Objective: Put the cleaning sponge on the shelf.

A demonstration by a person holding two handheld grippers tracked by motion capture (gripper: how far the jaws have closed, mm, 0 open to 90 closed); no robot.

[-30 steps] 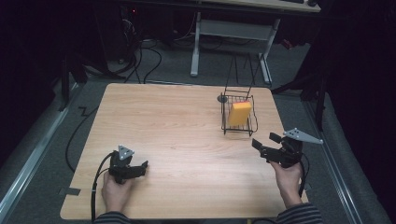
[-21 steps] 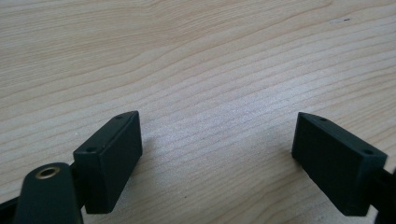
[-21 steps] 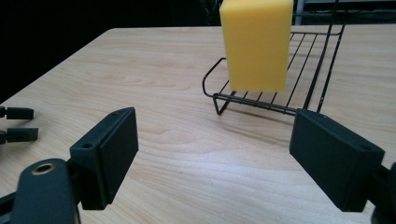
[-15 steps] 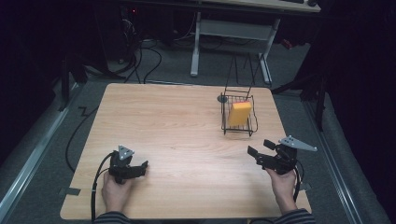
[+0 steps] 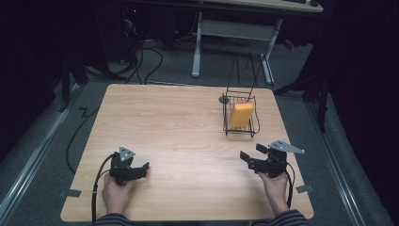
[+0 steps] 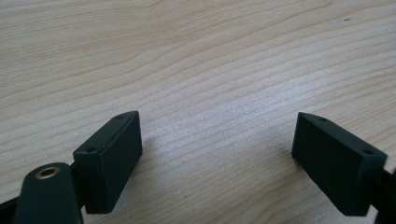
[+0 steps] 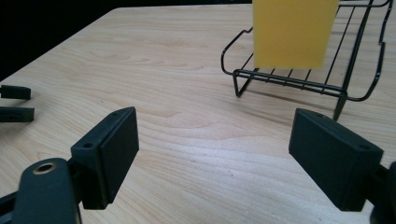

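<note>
A yellow sponge (image 5: 242, 114) stands upright in a black wire basket (image 5: 228, 126) at the table's far right; in the right gripper view the sponge (image 7: 294, 32) and basket (image 7: 289, 80) are ahead, to the right. My right gripper (image 5: 252, 153) hovers low over the table, in front of the basket and apart from it. Its jaws (image 7: 215, 154) are open with nothing between them and have just been closing a little. My left gripper (image 5: 142, 168) rests low at the near left, open (image 6: 217, 154) over bare wood. Its jaw tips (image 7: 16, 102) also appear at the left edge of the right gripper view.
The wooden table (image 5: 179, 122) has a small dark disc (image 5: 224, 100) lying just behind the basket. Behind the table stand a white desk frame (image 5: 197, 52) and loose cables (image 5: 155, 56) on the floor. A metal rail (image 5: 33, 160) runs along the floor at the left.
My right gripper has come down toward the table and back toward the person. The left gripper, sponge and basket have stayed put.
</note>
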